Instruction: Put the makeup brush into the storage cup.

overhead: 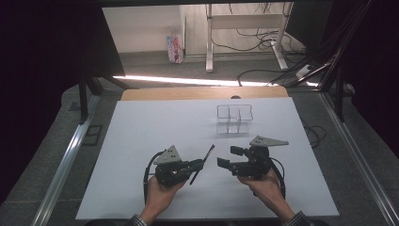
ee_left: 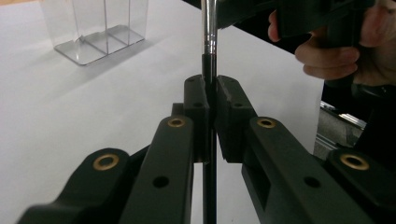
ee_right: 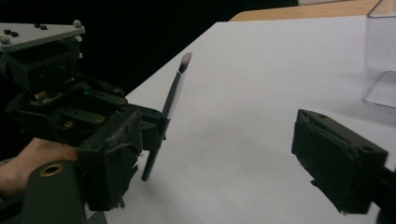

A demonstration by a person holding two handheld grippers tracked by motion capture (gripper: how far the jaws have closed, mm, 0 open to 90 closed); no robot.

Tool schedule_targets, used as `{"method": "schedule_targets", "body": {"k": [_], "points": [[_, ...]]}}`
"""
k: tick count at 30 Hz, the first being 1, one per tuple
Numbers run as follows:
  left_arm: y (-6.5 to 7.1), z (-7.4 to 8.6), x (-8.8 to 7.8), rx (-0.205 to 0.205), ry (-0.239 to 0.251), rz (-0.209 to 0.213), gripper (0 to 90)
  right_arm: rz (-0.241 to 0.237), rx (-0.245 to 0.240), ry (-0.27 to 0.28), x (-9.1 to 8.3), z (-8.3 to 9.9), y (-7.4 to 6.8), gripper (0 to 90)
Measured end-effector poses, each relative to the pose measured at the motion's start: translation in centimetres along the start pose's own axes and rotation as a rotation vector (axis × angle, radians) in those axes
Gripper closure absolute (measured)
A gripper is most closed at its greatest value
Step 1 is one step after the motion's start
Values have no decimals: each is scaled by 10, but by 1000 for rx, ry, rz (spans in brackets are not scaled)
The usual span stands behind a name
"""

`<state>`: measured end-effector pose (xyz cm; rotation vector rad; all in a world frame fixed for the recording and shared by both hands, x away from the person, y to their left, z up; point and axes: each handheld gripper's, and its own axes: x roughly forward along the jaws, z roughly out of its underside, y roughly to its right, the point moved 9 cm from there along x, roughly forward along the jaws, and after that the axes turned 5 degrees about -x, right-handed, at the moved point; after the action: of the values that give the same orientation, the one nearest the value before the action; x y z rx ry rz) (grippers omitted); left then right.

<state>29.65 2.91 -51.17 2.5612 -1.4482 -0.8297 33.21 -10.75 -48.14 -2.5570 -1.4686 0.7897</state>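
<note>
A: What's the table like?
B: White sheet (overhead: 141, 141) over wood, grey floor (overhead: 197, 68) behind, clear box (overhead: 234, 117) standing far back.
A: Grippers?
B: Left gripper (overhead: 200, 165) clamps the brush (overhead: 202, 164) above the sheet; right gripper (overhead: 228, 157) empty, jaws apart.

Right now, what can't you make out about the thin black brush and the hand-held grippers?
- Brush: high view, too small to tell bristle tip.
- Brush top: left gripper view, cut off by the upper edge.
- Clear organizer: right gripper view, cut by the right edge.
- Right hand-held gripper: high view, too small to judge its gap.
</note>
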Motion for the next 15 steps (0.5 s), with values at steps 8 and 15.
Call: {"method": "schedule_targets", "body": {"k": [8,15], "points": [[8,-1,6,10,4,22,838,-85,43,10,11,-4,-9,364],[12,-1,9,16,2,34,838,-145,96,10,19,-5,-13,579]]}}
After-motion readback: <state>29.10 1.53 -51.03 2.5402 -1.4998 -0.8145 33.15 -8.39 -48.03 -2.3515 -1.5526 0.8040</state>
